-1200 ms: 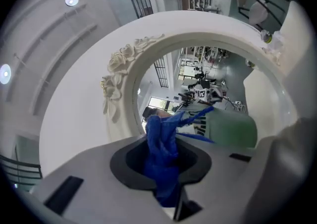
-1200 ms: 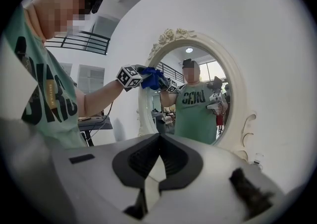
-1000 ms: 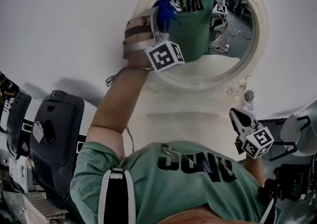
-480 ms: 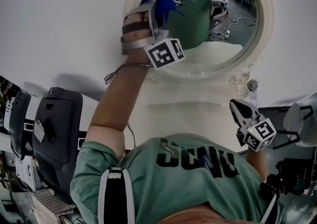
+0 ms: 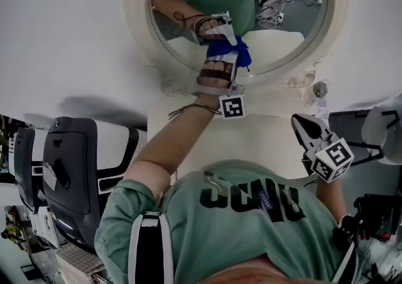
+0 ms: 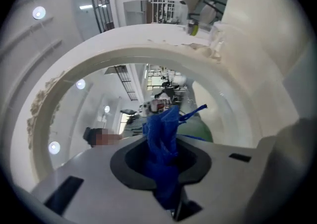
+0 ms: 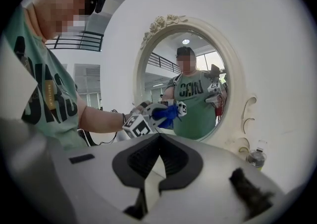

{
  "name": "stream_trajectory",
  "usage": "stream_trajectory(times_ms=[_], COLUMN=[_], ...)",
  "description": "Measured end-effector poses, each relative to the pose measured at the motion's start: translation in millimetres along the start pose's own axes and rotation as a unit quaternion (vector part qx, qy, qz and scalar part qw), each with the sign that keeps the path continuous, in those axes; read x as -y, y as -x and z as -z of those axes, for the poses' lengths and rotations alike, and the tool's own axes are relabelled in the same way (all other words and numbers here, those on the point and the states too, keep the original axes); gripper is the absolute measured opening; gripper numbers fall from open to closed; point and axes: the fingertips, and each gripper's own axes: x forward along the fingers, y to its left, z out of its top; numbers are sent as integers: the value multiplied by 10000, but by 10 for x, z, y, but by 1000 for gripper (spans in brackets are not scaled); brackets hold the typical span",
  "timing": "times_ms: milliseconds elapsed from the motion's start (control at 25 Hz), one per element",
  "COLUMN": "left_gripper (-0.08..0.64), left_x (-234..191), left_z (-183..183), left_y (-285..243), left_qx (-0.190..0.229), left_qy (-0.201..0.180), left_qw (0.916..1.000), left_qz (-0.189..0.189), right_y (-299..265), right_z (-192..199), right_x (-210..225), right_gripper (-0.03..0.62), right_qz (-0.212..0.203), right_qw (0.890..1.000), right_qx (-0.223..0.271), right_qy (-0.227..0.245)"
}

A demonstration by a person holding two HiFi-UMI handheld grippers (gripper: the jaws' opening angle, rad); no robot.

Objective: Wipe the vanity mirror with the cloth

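Low on the vanity mirror (image 5: pixel 188 47), the left gripper (image 5: pixel 221 50) clamps the blue cloth (image 6: pixel 162 141) in its fingers, apparently against the glass. The right gripper (image 5: pixel 306 129) hovers near the worktop's (image 5: pixel 264 144) right edge, its fingers closed and empty.

Pale cream surface (image 5: pixel 264 138), flat and plain, directly below the round vanity mirror (image 5: pixel 289 19). Meets the mirror's ornate frame (image 5: pixel 137 25) along the rear edge; unclear whether that frame stands on it or hangs on the wall behind. Carries 1 small clear plastic bottle (image 5: pixel 320 90), upright, toward the right rear, just beside the scrollwork at the frame's lower right. Same bottle low at the right in the right gripper view, near the frame's curled foot. Bare and even across the middle stretch. Repeated as a pale slab in the lower part of the glass.
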Motion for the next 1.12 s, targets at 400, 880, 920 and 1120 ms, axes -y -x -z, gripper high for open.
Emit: stream_trajectory(times_ms=[400,880,920,1120], left_gripper=[72,77,77,77], left_x=[1458,898,531,-1613], left_z=[-291,-346,-322,231], left_y=[-58,62,76,243], left_qx=[85,425,482,322], left_qy=[-536,322,531,1289], left_qw=[9866,9799,9846,9905], left_qz=[1539,1922,1594,-360], right_y=[-17,3,18,44], right_z=[100,7,-16,-140], right_x=[89,-23,-32,-61], right_gripper=[5,5,5,5], right_qz=[130,60,61,17], right_qw=[9997,10000,10000,9996], right_qx=[-144,28,34,198], right_qy=[-134,-3,29,192])
